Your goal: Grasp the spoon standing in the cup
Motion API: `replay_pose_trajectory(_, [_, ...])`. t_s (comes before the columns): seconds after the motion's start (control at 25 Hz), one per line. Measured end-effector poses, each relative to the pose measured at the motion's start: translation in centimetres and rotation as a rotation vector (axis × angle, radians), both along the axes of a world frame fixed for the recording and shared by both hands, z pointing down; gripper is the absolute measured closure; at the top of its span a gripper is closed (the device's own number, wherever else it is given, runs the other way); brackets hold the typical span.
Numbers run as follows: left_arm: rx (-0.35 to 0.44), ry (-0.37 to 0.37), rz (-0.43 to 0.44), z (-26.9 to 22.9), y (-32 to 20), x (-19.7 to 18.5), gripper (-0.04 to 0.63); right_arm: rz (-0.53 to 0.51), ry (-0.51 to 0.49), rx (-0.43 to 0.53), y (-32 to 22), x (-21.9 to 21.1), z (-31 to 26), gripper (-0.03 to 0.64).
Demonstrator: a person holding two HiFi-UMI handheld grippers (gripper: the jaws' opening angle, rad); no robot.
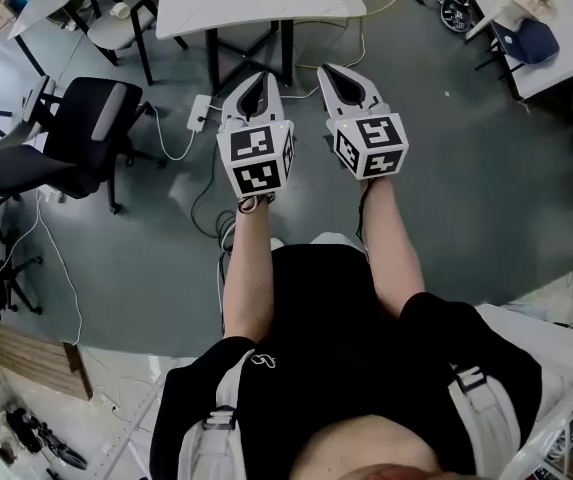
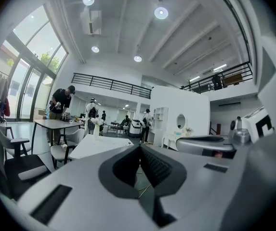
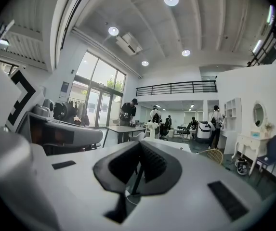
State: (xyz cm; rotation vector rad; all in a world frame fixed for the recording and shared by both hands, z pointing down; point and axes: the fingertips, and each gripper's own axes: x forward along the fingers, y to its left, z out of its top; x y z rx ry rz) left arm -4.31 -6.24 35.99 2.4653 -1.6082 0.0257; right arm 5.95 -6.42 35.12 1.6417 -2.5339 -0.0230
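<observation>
the left gripper (image 1: 256, 80) and the right gripper (image 1: 338, 73) are held side by side in front of the person's body, just short of the near edge of the white table (image 1: 256, 3), with their tips pointed towards it and the grey floor (image 1: 446, 188) seen beneath them. they are kept slightly apart from each other, the left one before the middle of the table's near edge and the right one before its near right corner, and neither is in touch with the table. in the left gripper view the jaws are seen brought together at their tips, with nothing caught between them. in the right gripper view the jaws are likewise seen fully closed and empty. both bare forearms (image 1: 251, 268) are stretched out from the body towards the table. a black office chair (image 1: 91, 128) is seen well to the left of the table, and a power strip (image 1: 199, 111) with a white cable is seen lying on the floor just off the table's near left side. the spoon and the cup are not shown by any view, so their place relative to the table cannot be told.
</observation>
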Motion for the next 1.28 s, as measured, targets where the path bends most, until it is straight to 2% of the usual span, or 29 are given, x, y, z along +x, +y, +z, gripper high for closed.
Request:
replay_pose_trajectory(0.2, [-0.003, 0.012, -0.001, 0.0, 0.2, -0.1, 0.578, -0.004, -0.032, 0.028, 0.4, 0.0, -1.0, 0.611])
replay_pose_trajectory(0.6, [0.005, 0.035, -0.026, -0.6, 0.4, -1.2, 0.578, -0.018, 0.016, 0.027, 0.7, -0.4, -1.3, 0.611])
replay_pose_trajectory(0.76, [-0.003, 0.041, -0.031, -0.3, 0.5, -1.7, 0.578, 0.006, 0.049, -0.003, 0.4, -0.5, -0.7, 0.611])
replay_pose_trajectory(1.08, [0.003, 0.055, -0.031, -0.5, 0.5, -2.8, 0.578, 0.010, 0.023, 0.014, 0.6, -1.4, -1.3, 0.611])
replay_pose_trajectory(1.28, [0.004, 0.058, -0.007, -0.5, -0.1, -2.2, 0.578, 0.031, 0.020, 0.013, 0.0, -0.7, -1.5, 0.611])
